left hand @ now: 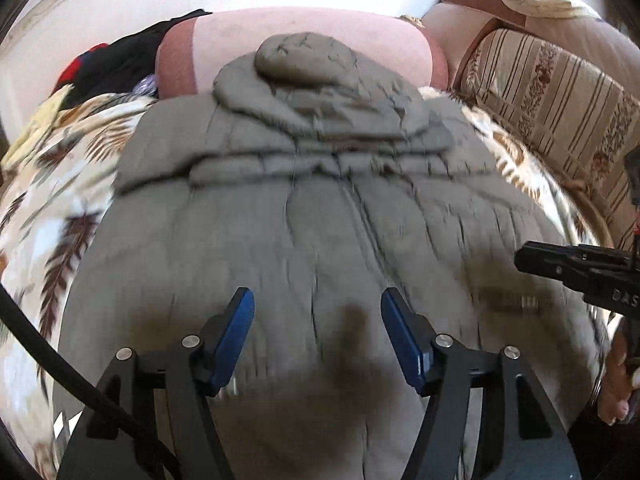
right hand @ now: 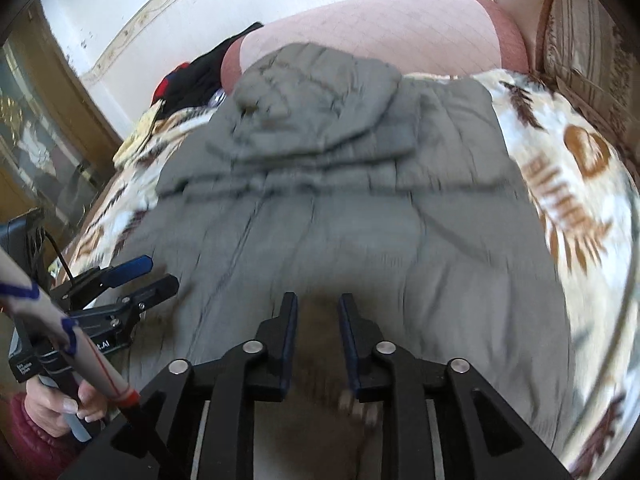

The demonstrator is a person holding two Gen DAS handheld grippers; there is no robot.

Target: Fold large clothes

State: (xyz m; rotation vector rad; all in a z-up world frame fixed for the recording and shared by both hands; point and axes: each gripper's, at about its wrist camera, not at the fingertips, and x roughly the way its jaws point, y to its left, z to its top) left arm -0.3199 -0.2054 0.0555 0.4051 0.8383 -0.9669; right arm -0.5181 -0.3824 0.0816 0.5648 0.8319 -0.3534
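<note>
A large grey padded hooded jacket [left hand: 312,216] lies spread flat on a bed, hood at the far end; it also fills the right wrist view [right hand: 340,208]. My left gripper [left hand: 318,308] hovers over the jacket's lower part, jaws wide open and empty. It shows at the left of the right wrist view [right hand: 156,270]. My right gripper [right hand: 318,312] is over the jacket's lower middle, jaws partly open with nothing between them. Its black body enters the left wrist view at the right edge [left hand: 576,268].
The jacket rests on a white blanket with brown leaf print [right hand: 572,200]. A pink pillow [left hand: 304,40] lies beyond the hood. Dark and red clothes [left hand: 108,64] are piled at the far left. A striped sofa [left hand: 552,104] stands at the right. A wooden cabinet [right hand: 44,128] stands left.
</note>
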